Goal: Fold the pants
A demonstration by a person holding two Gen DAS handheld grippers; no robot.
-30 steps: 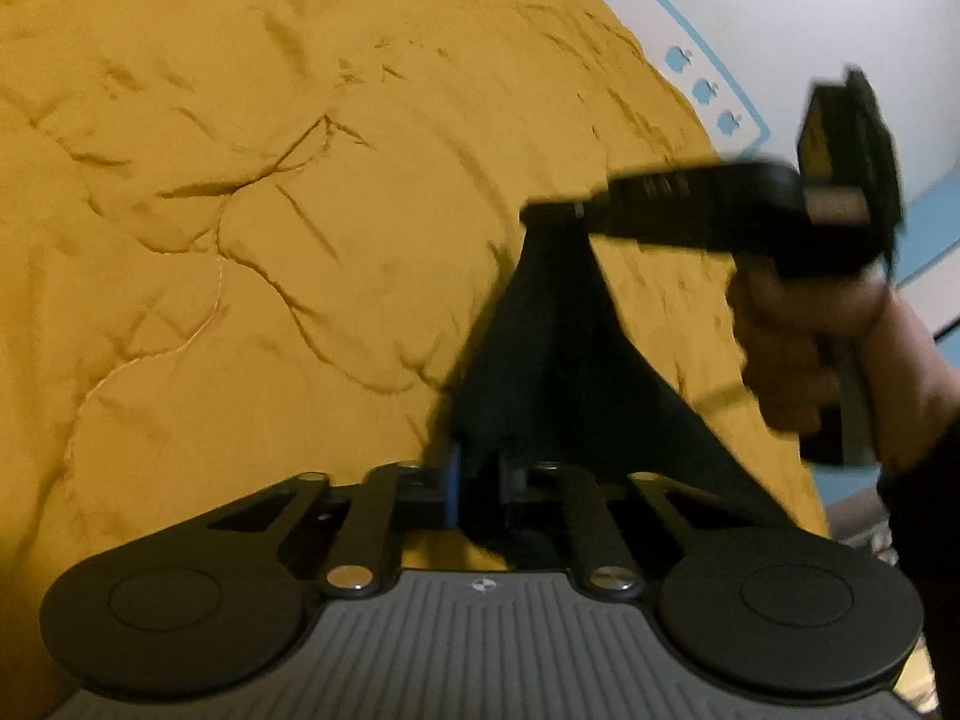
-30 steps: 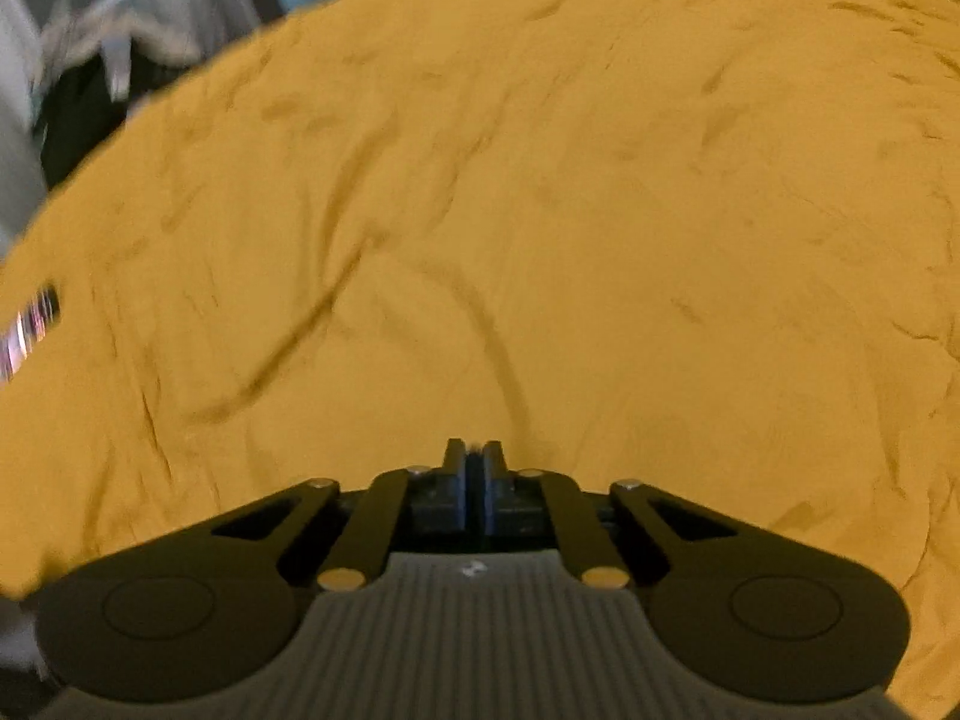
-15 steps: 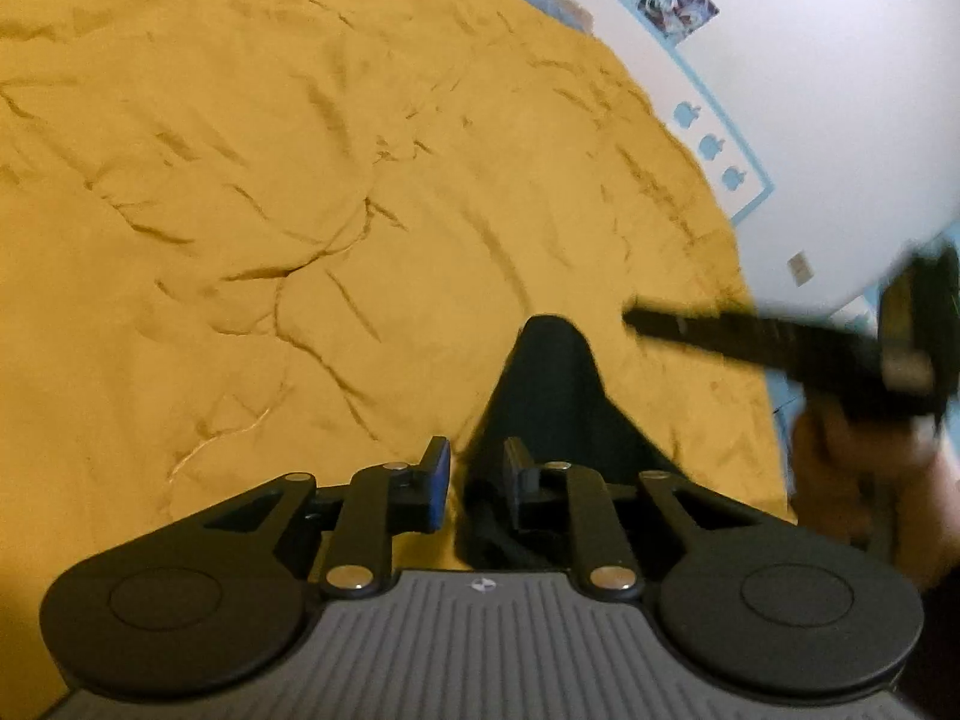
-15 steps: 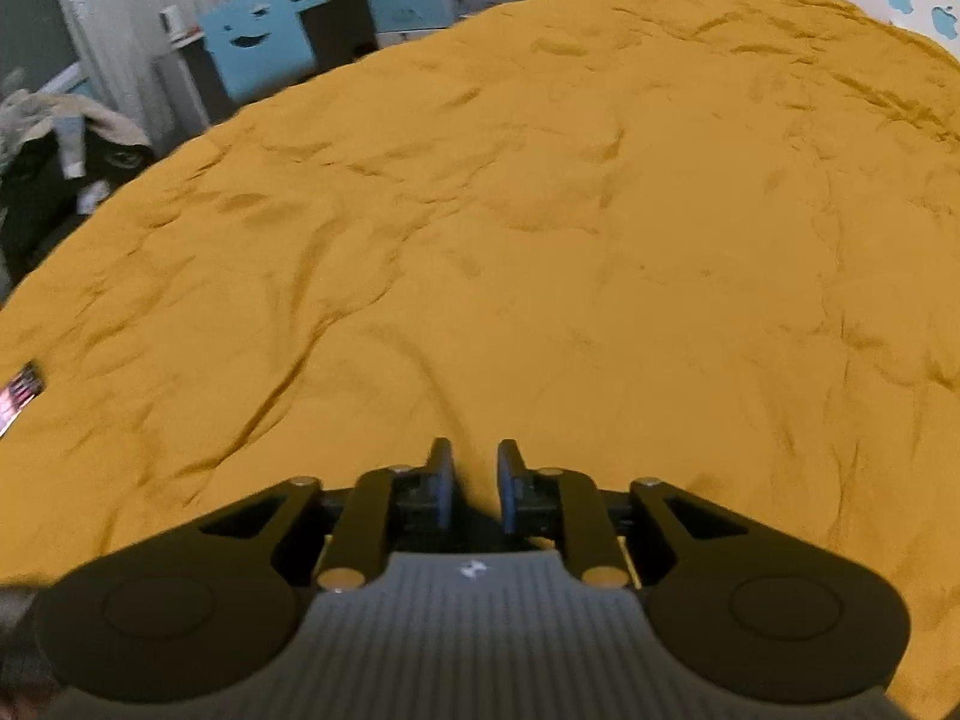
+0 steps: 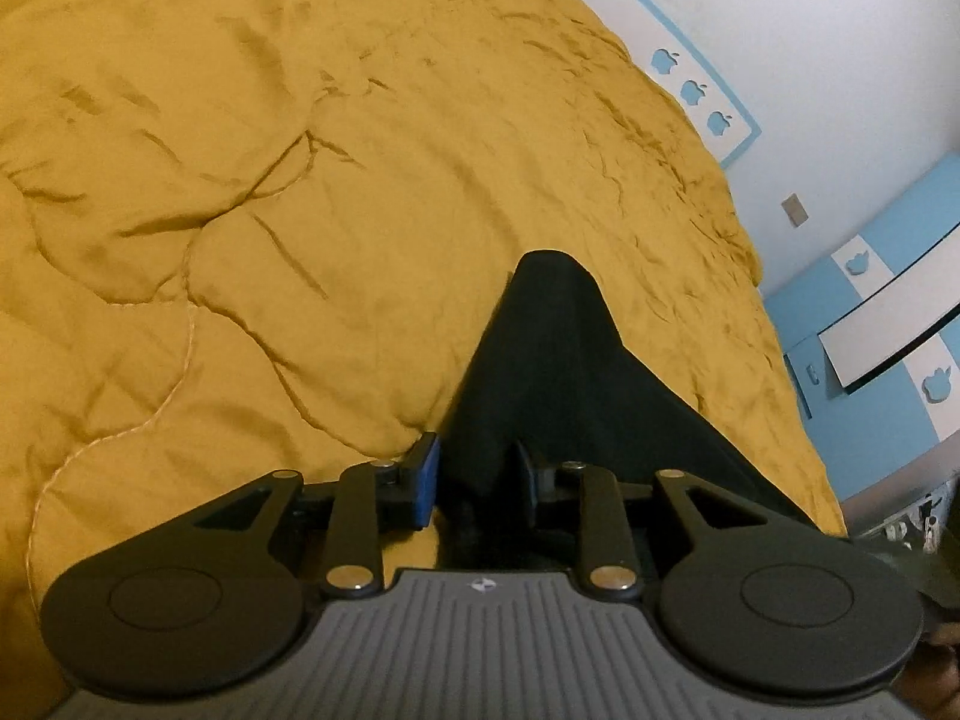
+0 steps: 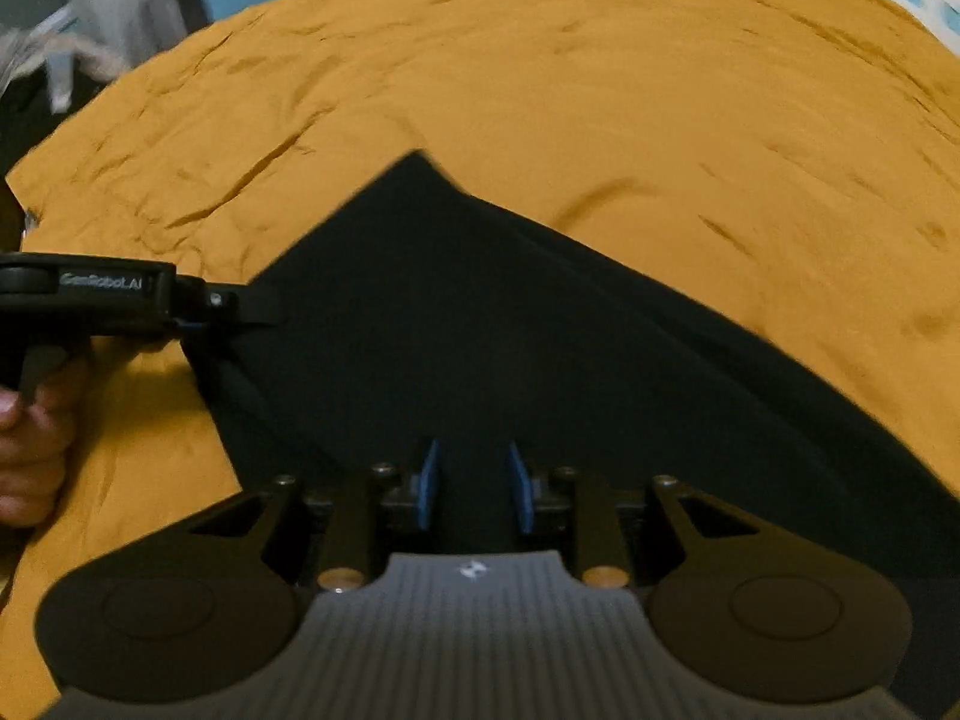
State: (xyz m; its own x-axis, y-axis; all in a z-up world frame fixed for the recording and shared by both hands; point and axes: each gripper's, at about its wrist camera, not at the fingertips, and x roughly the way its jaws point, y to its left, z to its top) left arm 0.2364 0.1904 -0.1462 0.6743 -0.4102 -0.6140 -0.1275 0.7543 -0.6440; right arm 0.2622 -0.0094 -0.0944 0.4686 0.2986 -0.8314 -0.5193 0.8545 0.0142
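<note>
Left wrist view looks down over a wrinkled mustard-yellow quilt (image 5: 312, 192) covering a bed, with the black pants (image 5: 558, 348) lying on it as a dark wedge that narrows to a rounded tip away from the camera. The left gripper (image 5: 477, 471) has its fingers partly apart, having just been opening; the edge of the pants sits in the gap between them, and the blue pad of the near finger (image 5: 427, 474) stands clear of the cloth, so nothing is clamped. A white wall with blue apple shapes (image 5: 690, 90) runs behind the bed. Right wrist view shows the pants (image 6: 480, 330) spread wide across the quilt (image 6: 660, 90), coming to a point at the far side. The right gripper (image 6: 474, 489) hangs over the dark fabric with its blue-padded fingers (image 6: 429, 480) partly apart, also just opening, and they press on nothing. At the left edge of this view the left gripper (image 6: 258, 306) reaches the pants' edge, a hand (image 6: 30, 438) wrapped round its handle.
</note>
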